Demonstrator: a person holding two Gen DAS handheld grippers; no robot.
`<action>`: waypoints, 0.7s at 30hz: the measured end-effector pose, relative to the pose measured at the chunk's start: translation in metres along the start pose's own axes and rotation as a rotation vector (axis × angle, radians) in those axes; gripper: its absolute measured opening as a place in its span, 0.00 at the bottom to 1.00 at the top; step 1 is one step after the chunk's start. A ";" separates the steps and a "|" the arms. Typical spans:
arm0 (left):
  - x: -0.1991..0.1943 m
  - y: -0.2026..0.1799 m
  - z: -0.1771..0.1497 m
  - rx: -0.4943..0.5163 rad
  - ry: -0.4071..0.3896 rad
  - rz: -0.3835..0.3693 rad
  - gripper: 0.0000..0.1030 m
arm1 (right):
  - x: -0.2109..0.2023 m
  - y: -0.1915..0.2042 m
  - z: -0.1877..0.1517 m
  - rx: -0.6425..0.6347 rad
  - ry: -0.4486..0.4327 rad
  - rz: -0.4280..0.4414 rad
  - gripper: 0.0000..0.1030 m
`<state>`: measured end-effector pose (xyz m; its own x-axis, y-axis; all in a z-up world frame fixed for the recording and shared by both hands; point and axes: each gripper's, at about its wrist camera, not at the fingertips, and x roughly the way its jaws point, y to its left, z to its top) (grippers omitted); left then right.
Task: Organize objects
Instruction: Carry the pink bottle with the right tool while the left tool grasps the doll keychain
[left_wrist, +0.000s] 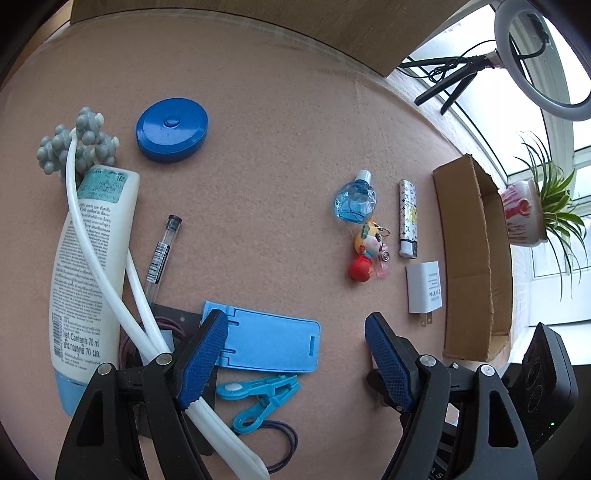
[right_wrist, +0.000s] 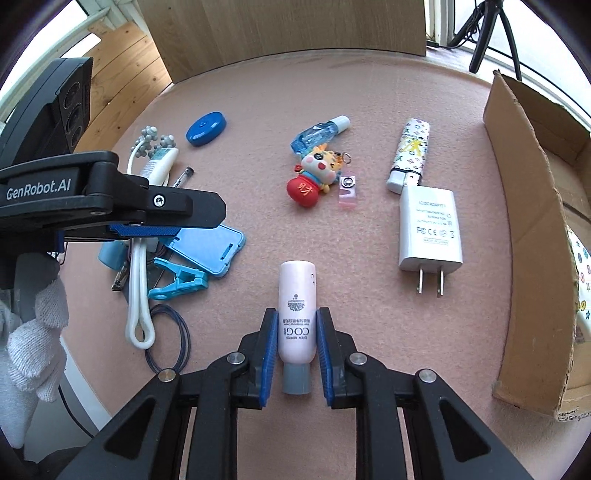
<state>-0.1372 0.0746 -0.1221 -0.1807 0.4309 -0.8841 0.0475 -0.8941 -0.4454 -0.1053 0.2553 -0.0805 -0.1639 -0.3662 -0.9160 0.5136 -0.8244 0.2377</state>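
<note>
Bare counter (left_wrist: 258, 129) left open beyond and left of the keychain toy (left_wrist: 365, 251), lighter (left_wrist: 406, 218) and charger (left_wrist: 424, 291) crowded to its right, cardboard box (left_wrist: 469, 258) walling that side, blue phone stand (left_wrist: 266, 339) and clip (left_wrist: 258, 398) cluttered near-left.

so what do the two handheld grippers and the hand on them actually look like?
Both are black plastic scissor-style frames with silver pivot pins. The left gripper and right gripper each carry blue textured pads on their fingers. Seen from the right wrist view, the left gripper's body bears white "GenRobot.AI" lettering and a black camera module. The hand beneath it wears a white knit glove.
</note>
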 end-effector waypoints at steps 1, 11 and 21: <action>0.002 -0.002 0.001 0.004 0.006 -0.006 0.77 | -0.003 -0.004 -0.005 0.011 -0.002 -0.002 0.18; 0.017 -0.044 0.018 0.189 -0.035 0.139 0.77 | -0.008 -0.018 -0.009 0.088 -0.025 -0.010 0.18; 0.041 -0.079 0.029 0.282 -0.055 0.188 0.57 | -0.015 -0.031 -0.016 0.141 -0.039 -0.024 0.18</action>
<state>-0.1765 0.1591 -0.1192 -0.2474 0.2548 -0.9348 -0.1868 -0.9592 -0.2120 -0.1053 0.2929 -0.0793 -0.2085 -0.3597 -0.9095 0.3861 -0.8847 0.2614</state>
